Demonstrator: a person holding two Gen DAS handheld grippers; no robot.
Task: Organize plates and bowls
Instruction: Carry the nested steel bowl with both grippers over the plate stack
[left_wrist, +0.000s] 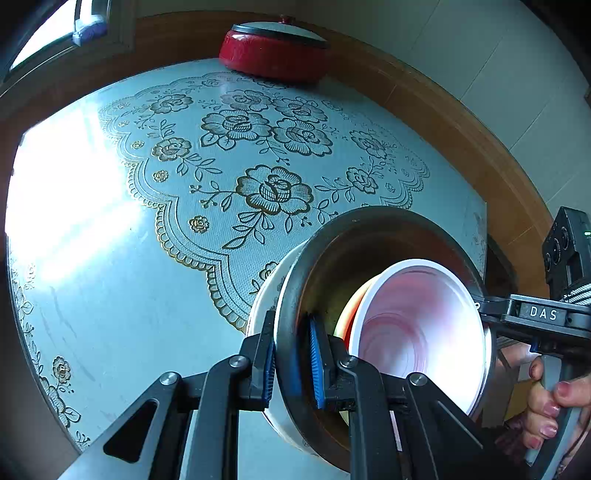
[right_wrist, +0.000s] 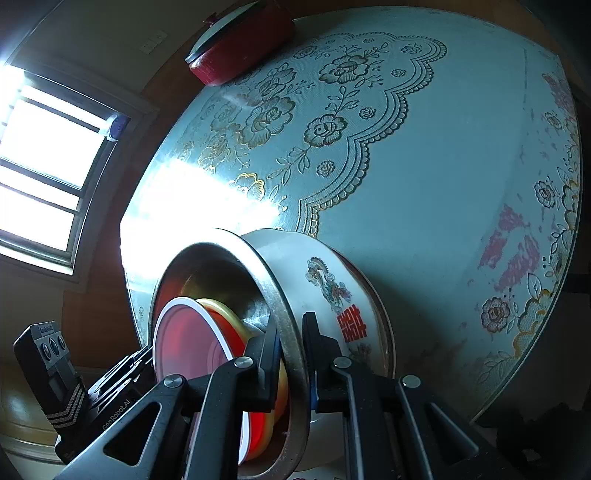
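While both grippers pinch opposite sides of the same rim, the nested stack hangs tilted above the table (left_wrist: 110, 332), near its close edge.

Left gripper (left_wrist: 291, 363): jaws pressed together on the metal rim of the steel basin (left_wrist: 321, 266), one blue pad outside, one inside. Right gripper (right_wrist: 290, 363): likewise clamped across that rim on the far side; in the left wrist view its body enters from the right, with a hand (left_wrist: 550, 410) wrapped round the handle.

Contents: the steel basin sits inside a white enamel bowl (right_wrist: 325, 280) carrying a red double-happiness mark and a dragon motif. Inside the basin lies a red-and-white bowl (left_wrist: 417, 325), with a yellow rim (right_wrist: 221, 308) showing behind it — possibly a second dish, though the glare leaves that unsure.

Elsewhere: a red lidded pot (left_wrist: 273, 55) stands at the far side of the table, well apart from the stack. A window (right_wrist: 44, 155) throws strong light across the floral cloth (left_wrist: 266, 184).

Step in hand, as judged: two-handed carry or set-down of the already nested stack. Nesting looks done; placement is what remains.

Next move calls for: both hands lowering together and levelling the stack so the enamel bowl's base meets the table flat. Loosen the jaws only once the weight rests. The tilt risks the inner bowls sliding out toward the open mouth.
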